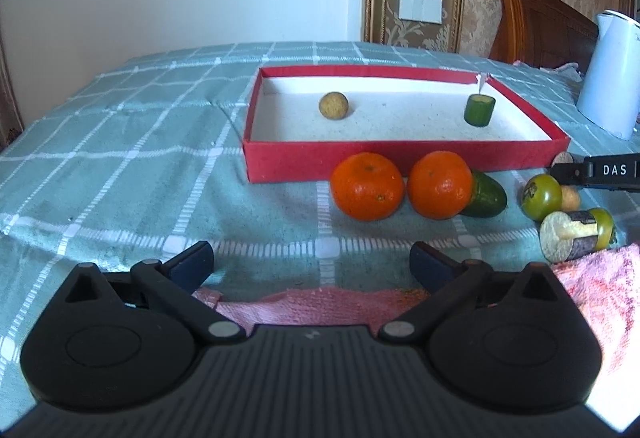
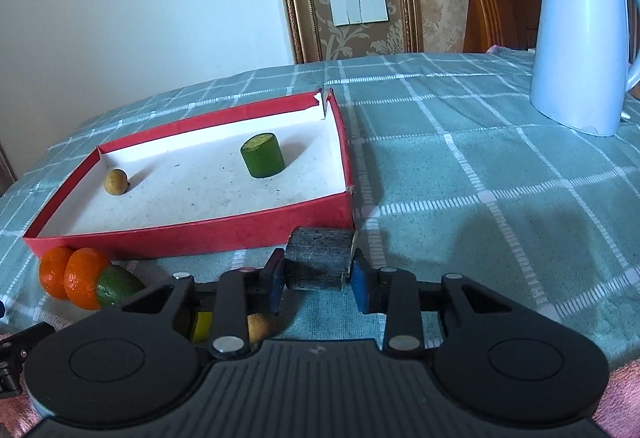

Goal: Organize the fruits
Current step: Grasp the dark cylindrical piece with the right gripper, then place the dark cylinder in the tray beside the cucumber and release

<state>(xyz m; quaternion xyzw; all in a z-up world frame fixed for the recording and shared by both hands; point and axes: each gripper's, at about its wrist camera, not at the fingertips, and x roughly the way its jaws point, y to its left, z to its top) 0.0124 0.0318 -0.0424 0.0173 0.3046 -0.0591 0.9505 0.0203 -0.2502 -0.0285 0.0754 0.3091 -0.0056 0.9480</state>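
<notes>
The right hand-held gripper (image 2: 316, 276) clamps a dark cane piece (image 2: 318, 264) just in front of the red box (image 2: 192, 234). The left hand-held gripper (image 1: 312, 262) gapes wide and empty over the checked table (image 1: 120, 166); two oranges (image 1: 366, 185) touch the box's near wall beside it.

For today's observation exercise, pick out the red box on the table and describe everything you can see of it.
The red box is a shallow, open rectangular tray that looks like cardboard: red outside and along the rim, white inside. Its far right corner is split open. It lies flat on the checked tablecloth. Inside, apart from each other, sit a small tan round fruit and an upright green cylinder piece. Two oranges lie before its near wall.
</notes>
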